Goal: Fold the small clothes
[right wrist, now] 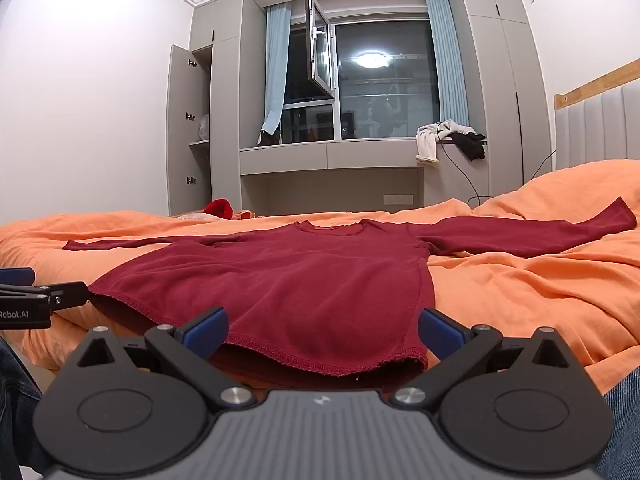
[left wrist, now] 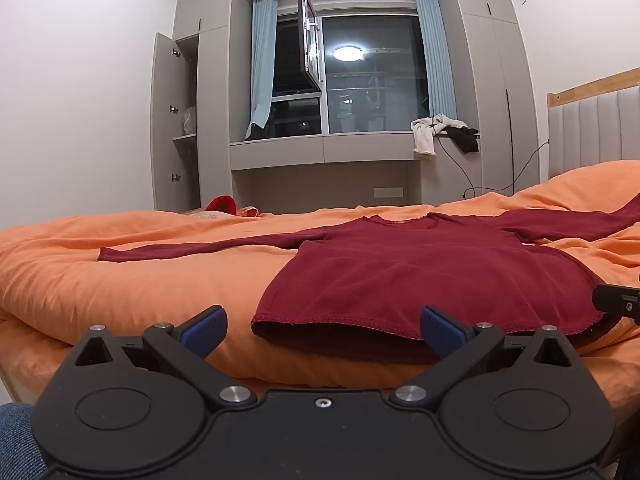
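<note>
A dark red long-sleeved shirt (left wrist: 420,272) lies flat on the orange bed cover (left wrist: 140,280), hem toward me, both sleeves spread out. My left gripper (left wrist: 322,330) is open at the hem's left corner, its blue pads on either side of the hem edge, holding nothing. The shirt also shows in the right wrist view (right wrist: 288,280). My right gripper (right wrist: 322,332) is open at the hem's right corner, empty. The left gripper's tip shows in the right wrist view (right wrist: 24,292) at the far left; the right gripper's tip shows in the left wrist view (left wrist: 618,300).
The bed's padded headboard (left wrist: 600,128) stands at the right. A red item (left wrist: 222,204) lies at the bed's far side. Behind are grey cupboards with an open door (left wrist: 170,120), a window ledge with clothes (left wrist: 444,130) and a cable.
</note>
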A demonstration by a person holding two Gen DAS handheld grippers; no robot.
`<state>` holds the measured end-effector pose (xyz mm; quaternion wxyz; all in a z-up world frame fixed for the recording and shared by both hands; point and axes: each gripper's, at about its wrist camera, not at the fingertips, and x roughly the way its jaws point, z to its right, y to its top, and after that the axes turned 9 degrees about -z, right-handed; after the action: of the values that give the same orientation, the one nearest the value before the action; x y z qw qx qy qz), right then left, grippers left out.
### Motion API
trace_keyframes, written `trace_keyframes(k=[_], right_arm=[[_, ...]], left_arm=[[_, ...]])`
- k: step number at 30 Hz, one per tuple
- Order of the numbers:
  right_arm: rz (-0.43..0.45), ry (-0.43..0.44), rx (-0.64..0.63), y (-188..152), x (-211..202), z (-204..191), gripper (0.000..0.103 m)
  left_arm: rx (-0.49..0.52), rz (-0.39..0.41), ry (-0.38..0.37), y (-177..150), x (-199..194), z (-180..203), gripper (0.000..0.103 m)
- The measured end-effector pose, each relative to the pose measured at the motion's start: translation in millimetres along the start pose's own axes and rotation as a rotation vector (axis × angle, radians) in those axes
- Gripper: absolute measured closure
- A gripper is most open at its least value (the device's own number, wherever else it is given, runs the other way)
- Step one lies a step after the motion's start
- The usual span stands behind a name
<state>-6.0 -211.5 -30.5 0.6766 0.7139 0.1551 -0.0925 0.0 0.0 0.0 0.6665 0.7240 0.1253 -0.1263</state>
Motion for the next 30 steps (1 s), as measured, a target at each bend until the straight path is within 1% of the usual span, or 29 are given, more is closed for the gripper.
trace_keyframes(k=[30], right_arm=[[-0.006, -0.003, 0.003, 0.3, -1.9, 2.4, 0.0]], left_arm=[[-0.006, -0.004, -0.003, 0.2, 0.0, -0.4, 0.001]])
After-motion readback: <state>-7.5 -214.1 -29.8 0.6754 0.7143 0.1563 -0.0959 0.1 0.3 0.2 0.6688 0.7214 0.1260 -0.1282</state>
